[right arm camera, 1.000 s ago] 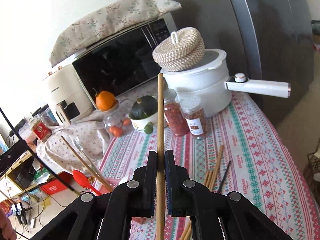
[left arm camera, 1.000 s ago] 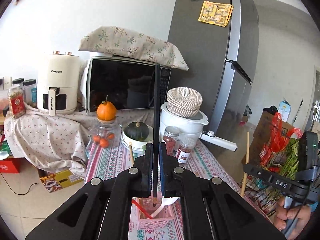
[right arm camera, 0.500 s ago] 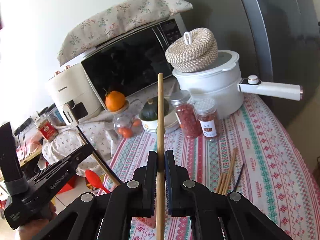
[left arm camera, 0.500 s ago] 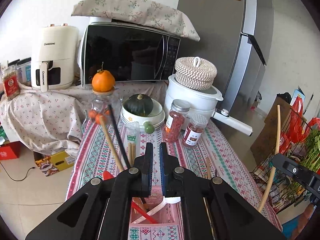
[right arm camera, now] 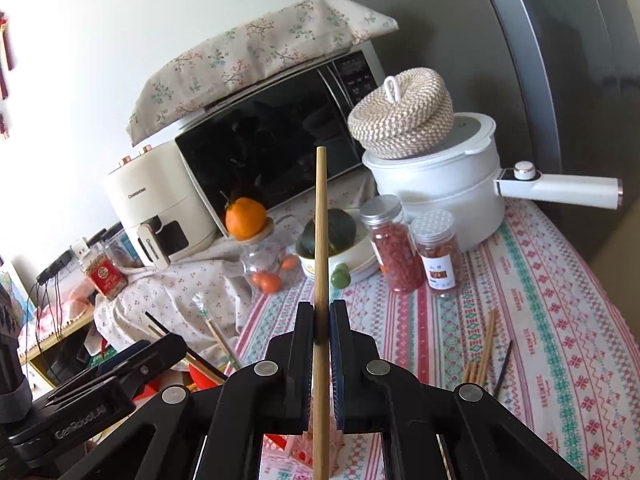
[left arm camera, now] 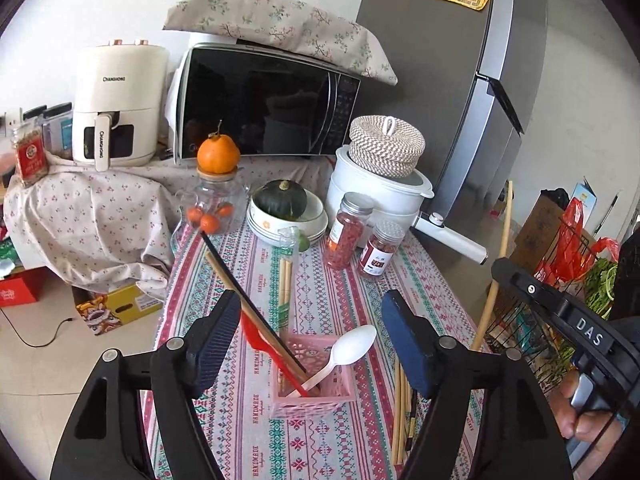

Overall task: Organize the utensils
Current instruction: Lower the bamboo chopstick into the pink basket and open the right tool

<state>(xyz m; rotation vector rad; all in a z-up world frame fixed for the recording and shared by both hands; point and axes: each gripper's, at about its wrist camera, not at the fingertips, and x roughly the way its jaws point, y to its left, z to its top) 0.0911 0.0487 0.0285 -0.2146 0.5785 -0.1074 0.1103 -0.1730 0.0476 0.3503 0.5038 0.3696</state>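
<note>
**Left tongs let go — black chopstick now stands in the pink basket**

Left wrist view shows the left gripper (left arm camera: 310, 338) with its jaws spread wide and nothing between them; they have just been opening. A second ago those jaws were pinched on a black chopstick (left arm camera: 244, 294) held upright; now that stick leans in the pink basket (left arm camera: 316, 396), just ahead of and below the open fingers, its top slanting away past the left-hand pad. Half a second ago the jaws were still together, though the stick already leaned in the basket.

Sharing the basket are a red spoon (left arm camera: 266, 346) and a white plastic spoon (left arm camera: 346, 354), both tilted, with a brown wooden stick lying along the black one. Loose wooden chopsticks (left arm camera: 402, 412) lie flat on the patterned tablecloth (left arm camera: 320, 288) just right of the basket, under the right-hand finger.

Right wrist view shows the right gripper (right arm camera: 321, 322) clamped on a bamboo chopstick (right arm camera: 321, 232), as it was a second ago — the stick stands upright, rising well above the fingertips and passing down between the arms. A corner of the pink basket peeks out below those jaws.
</note>
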